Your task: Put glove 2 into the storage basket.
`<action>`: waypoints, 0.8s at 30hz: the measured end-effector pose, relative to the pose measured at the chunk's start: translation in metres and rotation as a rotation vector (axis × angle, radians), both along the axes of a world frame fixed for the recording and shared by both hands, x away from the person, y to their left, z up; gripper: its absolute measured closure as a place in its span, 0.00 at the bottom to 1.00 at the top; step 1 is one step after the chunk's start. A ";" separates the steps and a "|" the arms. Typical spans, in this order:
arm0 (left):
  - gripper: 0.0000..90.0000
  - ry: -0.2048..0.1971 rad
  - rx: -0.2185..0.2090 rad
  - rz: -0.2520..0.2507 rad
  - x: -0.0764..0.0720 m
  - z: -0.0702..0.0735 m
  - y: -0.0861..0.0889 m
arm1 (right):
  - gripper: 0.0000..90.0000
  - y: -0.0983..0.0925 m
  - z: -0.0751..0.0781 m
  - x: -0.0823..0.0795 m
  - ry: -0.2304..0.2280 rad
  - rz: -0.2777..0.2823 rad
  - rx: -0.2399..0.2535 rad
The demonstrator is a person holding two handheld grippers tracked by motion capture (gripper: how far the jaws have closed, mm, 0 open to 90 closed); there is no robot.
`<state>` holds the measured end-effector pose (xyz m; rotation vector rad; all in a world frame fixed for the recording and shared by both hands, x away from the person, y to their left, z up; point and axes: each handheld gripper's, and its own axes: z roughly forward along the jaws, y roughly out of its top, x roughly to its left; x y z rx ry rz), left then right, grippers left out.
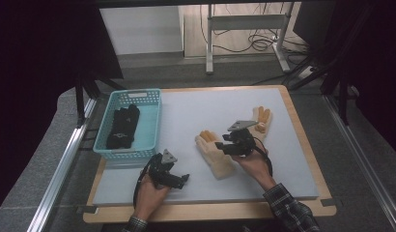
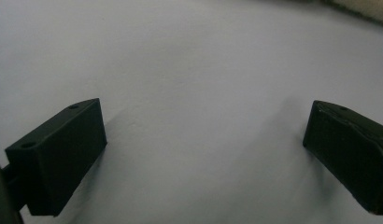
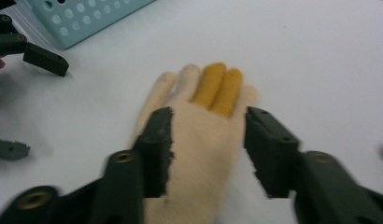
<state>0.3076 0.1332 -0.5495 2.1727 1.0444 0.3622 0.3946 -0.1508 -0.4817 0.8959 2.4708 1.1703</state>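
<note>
**Right gripper lowered over a cream glove, grasp not yet made**

Showed, from the high view, a wooden table topped by a white mat [image 1: 196,116], with a teal basket [image 1: 156,121] at its left edge. Held in that basket a pair of black gloves [image 1: 122,126], lying lengthwise.

Placed near the middle of the mat a cream glove [image 1: 216,157], flat, apart from the basket, cuff toward the person and fingers pointing away. Looked soft and fuzzy, pale cream throughout except for two orange-yellow fingers side by side. Lay limp and unfolded, with no wrinkle pulled up yet. Left a second cream glove [image 1: 261,116] farther back on the right, partly hidden behind the hand, also tipped in orange.

Had the right gripper [image 1: 224,143] hovering low over the nearer glove's palm, jaws spread and straddling the fabric, not squeezing it. Confirmed as much from the right gripper view, black jaws on either side of the palm below the orange fingers.

Kept the left gripper [image 1: 182,180] resting near the front of the basket, jaws wide apart over bare mat, grasping nothing.

Judged as the reach step of picking up the glove, likely for the basket. Called next for pressing down into the fabric and closing firmly, enough to bunch a fold rather than slide over it
</note>
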 end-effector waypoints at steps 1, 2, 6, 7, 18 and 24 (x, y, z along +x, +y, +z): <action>0.00 0.000 0.000 0.000 0.000 0.000 0.000 | 0.66 -0.003 0.000 0.000 0.006 -0.003 0.002; 0.00 0.000 0.000 0.000 0.000 0.000 0.000 | 0.73 -0.008 0.000 0.000 0.010 -0.008 0.000; 0.00 0.000 0.000 0.000 0.000 0.000 0.000 | 0.87 -0.023 -0.010 -0.003 0.027 -0.014 -0.028; 0.00 0.000 0.000 0.000 0.000 0.000 0.000 | 0.88 -0.027 -0.015 -0.005 0.032 -0.017 -0.035; 0.00 0.000 0.000 0.000 0.000 0.000 0.000 | 0.88 -0.037 -0.040 -0.023 0.079 0.001 -0.030; 0.00 -0.001 0.000 0.000 0.000 0.000 0.000 | 0.88 -0.029 -0.046 -0.033 0.088 0.032 -0.019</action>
